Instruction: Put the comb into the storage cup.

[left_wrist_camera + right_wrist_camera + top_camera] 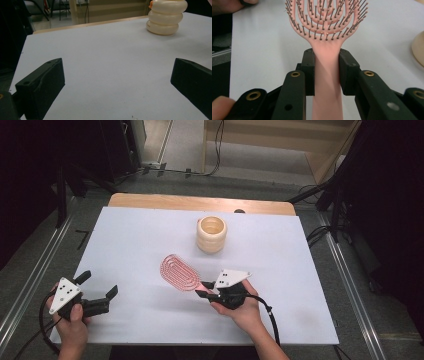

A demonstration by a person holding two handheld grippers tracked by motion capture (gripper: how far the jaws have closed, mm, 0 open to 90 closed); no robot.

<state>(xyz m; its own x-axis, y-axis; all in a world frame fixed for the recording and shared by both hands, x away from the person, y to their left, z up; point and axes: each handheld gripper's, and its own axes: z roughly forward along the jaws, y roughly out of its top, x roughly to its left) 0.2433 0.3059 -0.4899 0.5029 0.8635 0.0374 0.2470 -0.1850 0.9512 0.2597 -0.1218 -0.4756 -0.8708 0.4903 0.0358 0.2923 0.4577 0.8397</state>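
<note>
A pink vented hairbrush (179, 272) lies just above the white table near its middle, bristles up. My right gripper (206, 290) is shut on its handle (327, 75), with the brush head (325, 17) reaching out past the jaws. A cream ribbed cup (211, 234) stands upright behind the brush, toward the table's far side, and shows again as the cream ribbed cup (167, 17) at the upper right of the left gripper view. My left gripper (98, 287) rests at the table's front left, open, with bare table between its fingers (42, 87).
The white table top (135, 240) has a wooden strip (200, 202) along its far edge. Metal rails (30, 285) run along both sides of the table. Cables lie on the floor beyond, and dark stands flank the table.
</note>
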